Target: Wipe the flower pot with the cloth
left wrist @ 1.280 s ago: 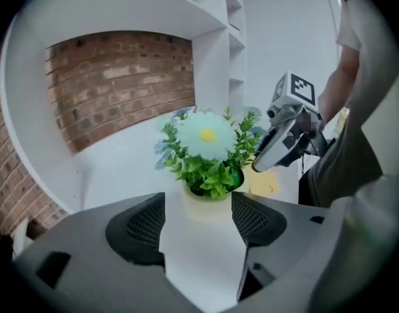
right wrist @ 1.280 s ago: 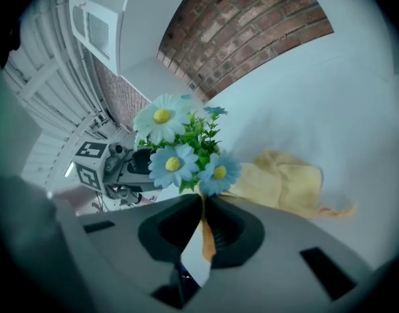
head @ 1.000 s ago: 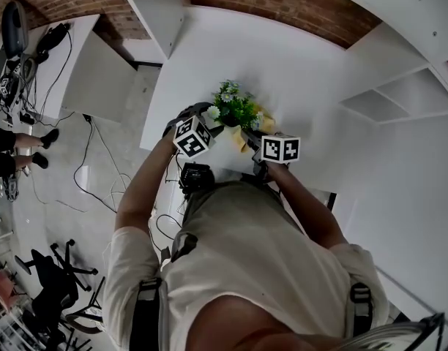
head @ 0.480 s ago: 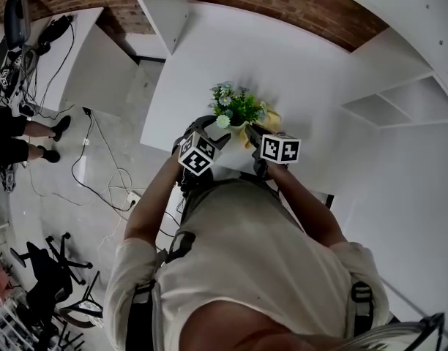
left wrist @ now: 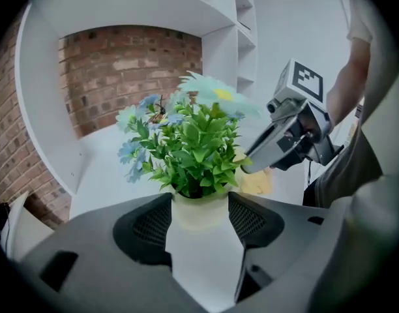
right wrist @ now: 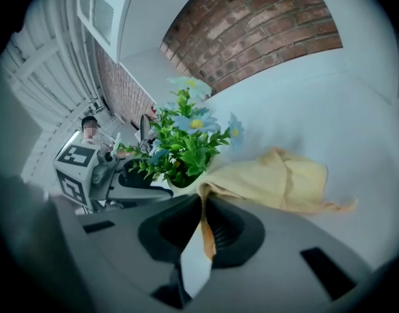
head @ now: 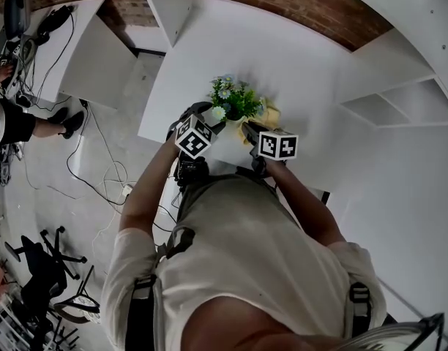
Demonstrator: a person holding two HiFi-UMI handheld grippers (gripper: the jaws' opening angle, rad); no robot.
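Left gripper view: one pot (left wrist: 199, 212) stands upright, its long axis vertical and its plant (left wrist: 190, 145) pointing to 12 o'clock. It is framed between the opening jaws of the left gripper (left wrist: 199, 202).

Right gripper view: the jaws of the right gripper (right wrist: 203, 204) are pressed together on an edge of the one yellow cloth (right wrist: 284, 178), which is spread at the pot's 3 o'clock.

Head view: two grippers are seen on a white table (head: 297, 57), bounded by a brick wall (head: 297, 2), white shelves (head: 407, 97) and a grey floor (head: 99, 123).
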